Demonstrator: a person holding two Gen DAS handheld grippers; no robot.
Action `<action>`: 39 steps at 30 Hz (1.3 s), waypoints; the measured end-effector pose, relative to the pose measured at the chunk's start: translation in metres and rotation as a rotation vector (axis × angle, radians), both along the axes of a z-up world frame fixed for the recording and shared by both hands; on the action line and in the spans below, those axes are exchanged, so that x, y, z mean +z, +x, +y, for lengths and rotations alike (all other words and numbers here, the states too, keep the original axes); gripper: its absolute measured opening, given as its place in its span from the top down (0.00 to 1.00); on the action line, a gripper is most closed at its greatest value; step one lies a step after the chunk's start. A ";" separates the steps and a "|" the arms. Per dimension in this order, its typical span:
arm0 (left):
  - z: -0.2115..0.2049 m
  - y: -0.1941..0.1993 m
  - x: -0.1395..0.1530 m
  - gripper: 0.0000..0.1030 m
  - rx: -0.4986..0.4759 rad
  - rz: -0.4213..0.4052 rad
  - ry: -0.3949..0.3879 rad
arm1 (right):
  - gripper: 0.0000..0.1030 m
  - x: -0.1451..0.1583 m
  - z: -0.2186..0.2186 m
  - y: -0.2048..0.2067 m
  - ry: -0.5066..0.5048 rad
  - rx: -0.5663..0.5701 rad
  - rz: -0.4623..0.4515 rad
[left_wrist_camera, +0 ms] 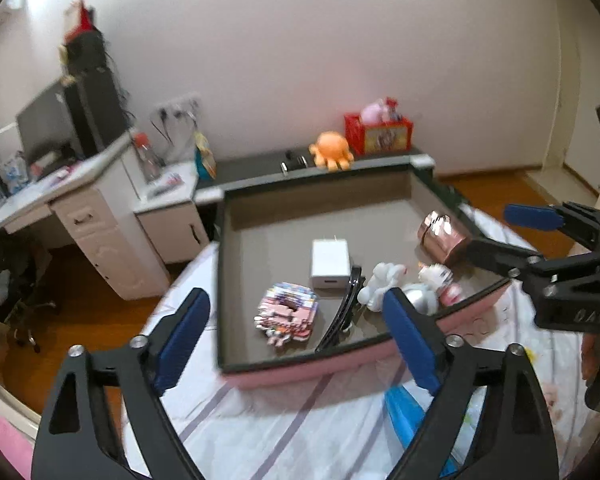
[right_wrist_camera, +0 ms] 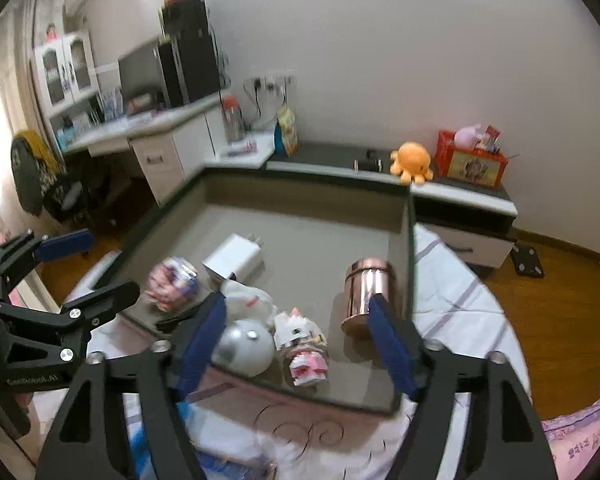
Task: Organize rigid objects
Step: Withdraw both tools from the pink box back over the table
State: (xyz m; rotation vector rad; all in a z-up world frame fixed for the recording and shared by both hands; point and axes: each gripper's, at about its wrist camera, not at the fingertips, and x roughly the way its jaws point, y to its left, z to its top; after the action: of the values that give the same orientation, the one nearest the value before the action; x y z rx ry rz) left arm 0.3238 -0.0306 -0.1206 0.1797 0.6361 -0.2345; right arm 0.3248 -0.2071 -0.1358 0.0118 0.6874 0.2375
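A pink-sided box (left_wrist_camera: 312, 372) with a grey inside (right_wrist_camera: 312, 240) lies on the bed. It holds a white charger (left_wrist_camera: 330, 260), a stack of picture cards (left_wrist_camera: 288, 312), a black hair clip (left_wrist_camera: 342, 312), a white plush toy (right_wrist_camera: 248, 300), a silver ball (right_wrist_camera: 246, 346), a pink-and-white block figure (right_wrist_camera: 302, 344) and a rose-gold canister (right_wrist_camera: 364, 292). My left gripper (left_wrist_camera: 295, 296) hovers open over the box's near left corner. Over the near right side, my right gripper (right_wrist_camera: 297, 301) is open too, with nothing pressed between its pads.
The box rests on a striped white sheet (left_wrist_camera: 300, 432). Behind it runs a low dark-topped cabinet (right_wrist_camera: 340, 156) with an orange octopus plush (right_wrist_camera: 412, 162) and a red box (right_wrist_camera: 472, 160). A white desk (left_wrist_camera: 80, 208) with a monitor stands at the left, above wooden floor (right_wrist_camera: 560, 320).
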 end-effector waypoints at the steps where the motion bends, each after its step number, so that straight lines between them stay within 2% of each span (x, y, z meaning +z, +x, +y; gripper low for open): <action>1: 0.004 -0.013 0.008 0.07 0.008 -0.030 -0.011 | 0.21 0.011 -0.003 -0.016 0.012 -0.006 -0.034; 3: 0.011 -0.040 0.023 0.01 0.031 -0.089 -0.027 | 0.20 0.025 -0.005 -0.035 0.035 -0.011 -0.073; 8: 0.022 -0.109 0.053 0.00 0.075 -0.233 -0.058 | 0.13 0.057 -0.007 -0.109 0.057 -0.028 -0.213; 10: 0.023 -0.135 0.060 0.00 0.082 -0.277 -0.065 | 0.00 0.065 -0.004 -0.137 0.055 -0.034 -0.265; 14: 0.019 -0.182 0.066 0.00 0.098 -0.349 -0.072 | 0.00 0.072 0.000 -0.178 0.034 -0.042 -0.344; 20: 0.017 -0.233 0.070 0.00 0.109 -0.403 -0.071 | 0.00 0.078 0.008 -0.232 0.028 -0.114 -0.445; 24: 0.019 -0.257 0.074 0.00 0.116 -0.439 -0.076 | 0.00 0.078 0.012 -0.265 0.019 -0.172 -0.492; 30: 0.025 -0.287 0.076 0.00 0.126 -0.497 -0.131 | 0.00 0.079 0.012 -0.298 0.016 -0.219 -0.538; 39: 0.023 -0.299 0.072 0.00 0.125 -0.503 -0.100 | 0.00 0.074 0.013 -0.316 0.010 -0.238 -0.545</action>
State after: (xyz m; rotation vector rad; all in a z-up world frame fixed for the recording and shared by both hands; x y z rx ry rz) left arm 0.0248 -0.0081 -0.0483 0.0963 0.1343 -0.0932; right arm 0.0085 -0.1937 -0.0615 0.0369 0.1390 0.0090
